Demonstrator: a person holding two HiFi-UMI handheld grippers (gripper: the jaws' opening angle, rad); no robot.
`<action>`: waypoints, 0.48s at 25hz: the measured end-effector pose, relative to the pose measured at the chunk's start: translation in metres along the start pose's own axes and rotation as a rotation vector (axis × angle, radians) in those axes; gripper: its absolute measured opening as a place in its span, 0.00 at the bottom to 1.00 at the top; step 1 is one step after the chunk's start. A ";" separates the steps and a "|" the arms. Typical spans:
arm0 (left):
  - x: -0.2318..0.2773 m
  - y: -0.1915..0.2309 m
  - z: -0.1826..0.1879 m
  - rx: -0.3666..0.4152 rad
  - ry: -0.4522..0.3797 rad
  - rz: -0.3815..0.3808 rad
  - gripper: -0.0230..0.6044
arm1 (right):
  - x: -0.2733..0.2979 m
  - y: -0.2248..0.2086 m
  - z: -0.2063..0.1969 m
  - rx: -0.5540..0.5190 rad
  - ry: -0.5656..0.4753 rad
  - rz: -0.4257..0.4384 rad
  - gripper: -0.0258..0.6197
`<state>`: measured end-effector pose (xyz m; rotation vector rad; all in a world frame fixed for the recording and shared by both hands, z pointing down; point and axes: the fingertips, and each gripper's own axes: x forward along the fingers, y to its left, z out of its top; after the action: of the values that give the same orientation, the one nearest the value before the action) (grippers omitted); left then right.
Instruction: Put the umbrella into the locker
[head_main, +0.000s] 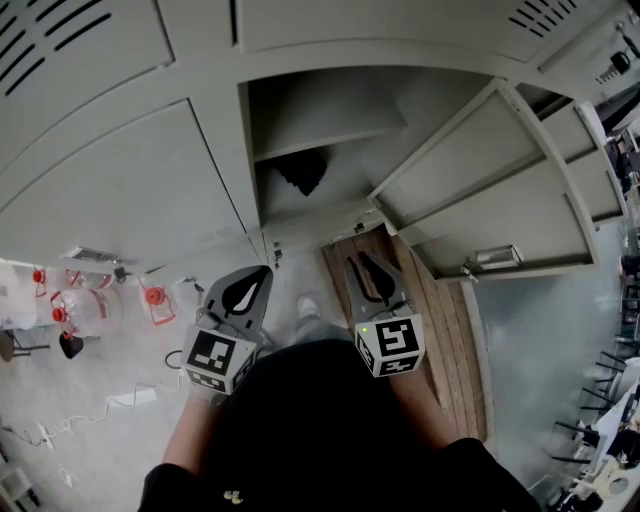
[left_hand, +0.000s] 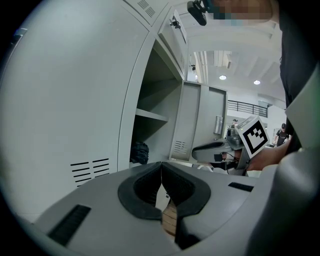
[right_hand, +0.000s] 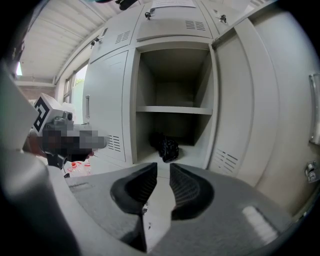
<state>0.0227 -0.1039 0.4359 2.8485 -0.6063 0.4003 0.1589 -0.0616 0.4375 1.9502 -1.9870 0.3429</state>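
Your right gripper (right_hand: 163, 170) has its jaws drawn together with nothing between them. The left gripper (left_hand: 161, 167) is the same, pads meeting at the tips and empty. Both hang just in front of the locker (right_hand: 134, 100), pointing slightly down at it.

The umbrella (right_hand: 167, 147) already lies as a black bundle on the floor of the lower compartment, under the shelf (right_hand: 172, 109). The door (right_hand: 255, 100) stands wide open to your right.

The likely trouble is the door. If you swing it with closed jaws, the tips may skid off the smooth panel, or the door may bounce back open. If any part of the umbrella sits near the front edge, the door could catch it. Mind the bottles (head_main: 85, 305) on the floor to your left if you step back.
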 end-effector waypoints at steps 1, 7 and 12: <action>0.000 0.000 0.000 -0.001 0.002 0.001 0.06 | 0.000 0.000 0.000 0.000 0.000 0.001 0.15; -0.002 0.001 -0.004 0.003 0.010 0.016 0.06 | 0.000 -0.001 -0.003 0.001 0.005 0.007 0.15; -0.004 -0.001 -0.004 -0.006 0.013 0.024 0.06 | -0.002 -0.001 -0.004 -0.002 0.008 0.009 0.15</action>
<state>0.0189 -0.1010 0.4387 2.8329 -0.6385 0.4194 0.1603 -0.0583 0.4408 1.9358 -1.9914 0.3503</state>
